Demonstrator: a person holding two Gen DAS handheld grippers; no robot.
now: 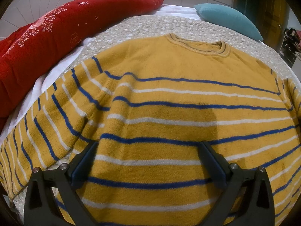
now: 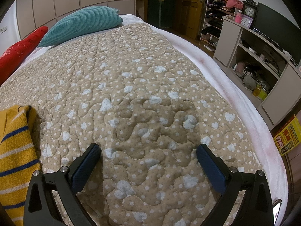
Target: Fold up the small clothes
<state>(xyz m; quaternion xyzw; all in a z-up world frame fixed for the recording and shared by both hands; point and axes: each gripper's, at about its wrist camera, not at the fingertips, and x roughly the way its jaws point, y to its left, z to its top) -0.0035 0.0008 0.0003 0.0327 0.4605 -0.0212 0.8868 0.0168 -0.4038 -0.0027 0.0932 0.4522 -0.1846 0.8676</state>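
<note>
A yellow sweater (image 1: pixel 169 98) with blue and white stripes lies flat on the quilted bed cover, collar at the far end and its left sleeve spread out to the left. My left gripper (image 1: pixel 148 146) hovers over the sweater's lower body, open, with nothing between its fingers. In the right wrist view only one striped sleeve of the sweater (image 2: pixel 15 146) shows, at the left edge. My right gripper (image 2: pixel 148 148) stands open over the bare beige quilt (image 2: pixel 141 84), to the right of that sleeve.
A red patterned pillow (image 1: pixel 47 41) lies along the bed's left side and a teal cushion (image 2: pixel 80 24) at the far end. A white blanket edge (image 2: pixel 244 103) marks the bed's right side, with shelves (image 2: pixel 259 60) and a yellow box (image 2: pixel 287 135) beyond it.
</note>
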